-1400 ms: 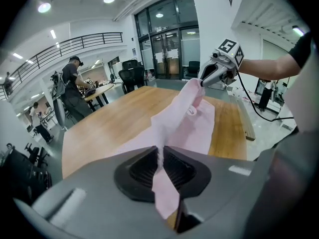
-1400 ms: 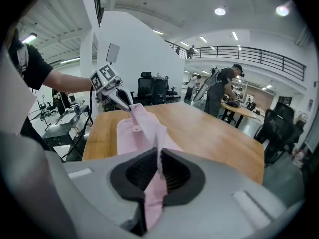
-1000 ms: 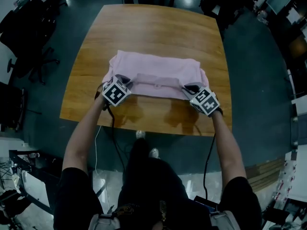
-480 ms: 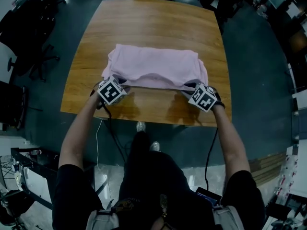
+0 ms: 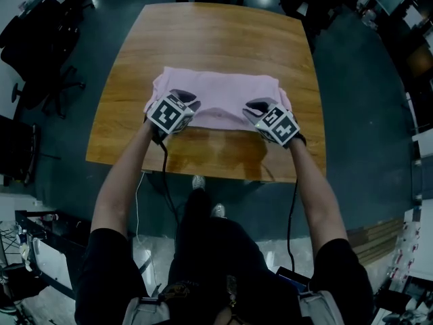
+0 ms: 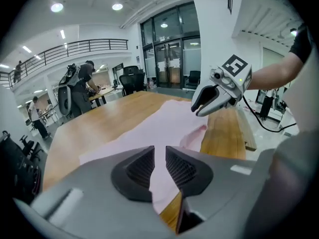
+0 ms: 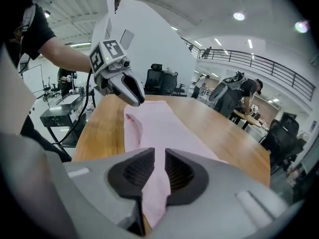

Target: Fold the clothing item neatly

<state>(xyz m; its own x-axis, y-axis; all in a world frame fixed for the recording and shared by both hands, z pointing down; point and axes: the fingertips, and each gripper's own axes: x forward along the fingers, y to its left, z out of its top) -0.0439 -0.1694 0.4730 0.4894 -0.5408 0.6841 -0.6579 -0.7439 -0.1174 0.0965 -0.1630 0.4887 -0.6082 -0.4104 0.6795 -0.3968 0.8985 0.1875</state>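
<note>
1 fold apparently done, more left: pink garment (image 5: pixel 223 87) doubled on bench (image 5: pixel 216 39); left gripper (image 5: pixel 184 100), right gripper (image 5: pixel 256 107) fingers just narrowed, gapped, empty.

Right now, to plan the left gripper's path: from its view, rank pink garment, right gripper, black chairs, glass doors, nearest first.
1. pink garment, just below its jaws.
2. right gripper, above the garment, to the right.
3. black chairs, beyond the table.
4. glass doors, at the back wall.
</note>
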